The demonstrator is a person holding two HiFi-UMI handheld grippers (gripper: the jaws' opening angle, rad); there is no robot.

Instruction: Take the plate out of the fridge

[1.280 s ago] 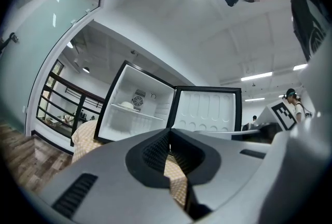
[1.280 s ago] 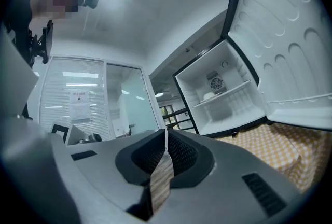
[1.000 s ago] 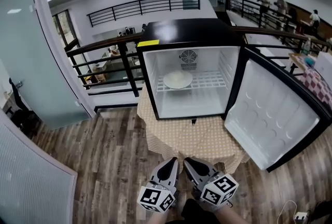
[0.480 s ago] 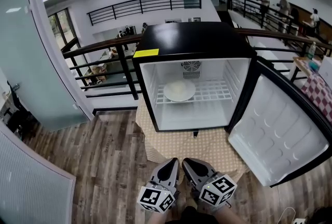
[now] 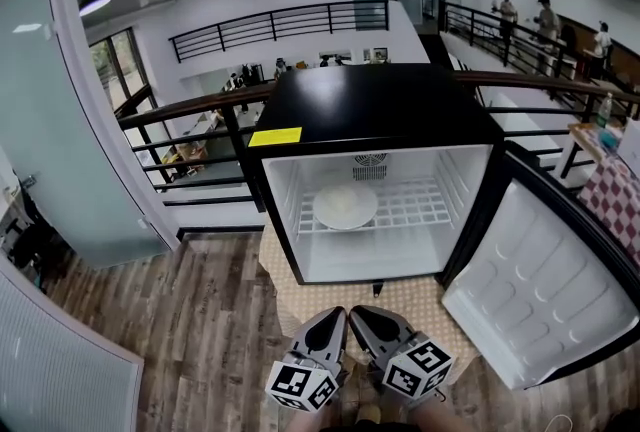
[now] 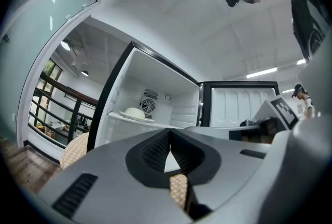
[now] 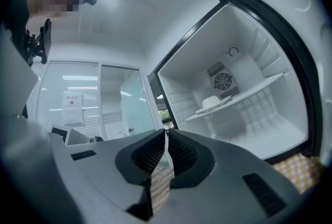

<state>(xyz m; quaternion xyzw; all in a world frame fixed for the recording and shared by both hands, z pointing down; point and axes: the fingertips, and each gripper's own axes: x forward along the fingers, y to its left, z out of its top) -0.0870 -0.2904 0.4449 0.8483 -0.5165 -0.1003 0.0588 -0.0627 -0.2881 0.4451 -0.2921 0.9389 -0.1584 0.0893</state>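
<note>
A pale plate [image 5: 346,205] lies on the wire shelf inside the open black mini fridge [image 5: 370,110]; nothing else is in the fridge. It also shows in the left gripper view as the plate [image 6: 133,113] and in the right gripper view as the plate [image 7: 212,102]. Both grippers hang side by side low in front of the fridge, well short of the shelf. My left gripper [image 5: 333,316] [image 6: 169,141] is shut with nothing in it. My right gripper [image 5: 361,314] [image 7: 166,138] is shut and empty too.
The fridge door [image 5: 545,290] stands swung wide to the right. The fridge sits on a table with a tan checked cloth [image 5: 325,292]. A black railing [image 5: 190,110] runs behind, a glass wall [image 5: 50,100] is at left, and people [image 5: 545,15] stand far back right.
The fridge has grown larger and sits lower in the head view, so the view has drawn nearer to it. Both grippers keep their place and stay shut.
</note>
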